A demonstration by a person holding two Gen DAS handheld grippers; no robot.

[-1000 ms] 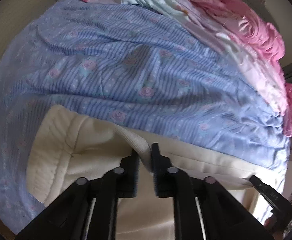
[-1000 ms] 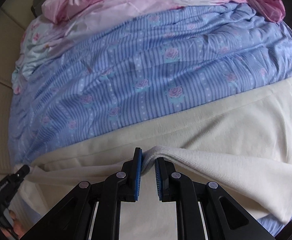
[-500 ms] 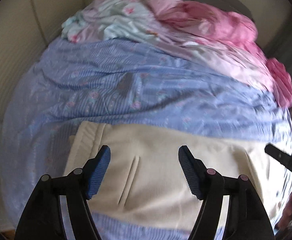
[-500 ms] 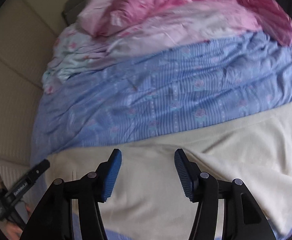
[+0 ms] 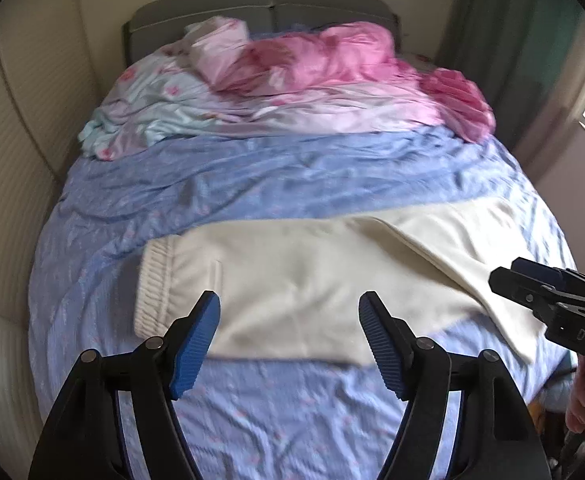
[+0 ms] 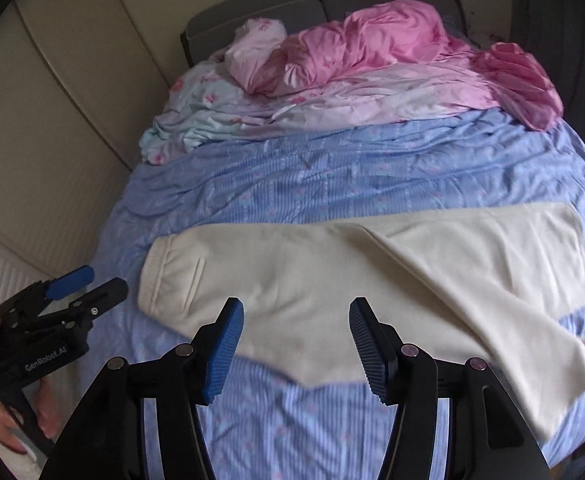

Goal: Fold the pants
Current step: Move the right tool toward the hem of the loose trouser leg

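Across the near half of the bed (image 6: 372, 168), on the blue striped sheet (image 6: 332, 184): cream pants (image 6: 292, 272), laid out sideways, waistband (image 6: 154, 272) toward the left side of the bed, legs running off to the right. Folded once lengthwise already, by the look of it, one leg over the other, though not squarely; upper leg angled down toward the near edge of the bed, lower leg (image 6: 512, 236) showing beyond it. Above the near edge of the bed, just short of the pants: left gripper (image 5: 288, 318) and right gripper (image 6: 296, 322), both spread wide, holding nothing, clear of the cloth.

Probably a soft, thick knit or fleece: light, limp, no stiffness, likely to sag and slide out of line when lifted by one point. Not slippery, not fragile. Ribbed waistband thicker, so a firmer place to pinch. Best taken at two points together, judging from the lie: waistband corner and the hem ends (image 6: 572, 364) at the right side of the bed, both layers caught, after squaring the legs. Beyond the pants, toward the head of the bed: pink bedding (image 6: 392, 44), well apart.
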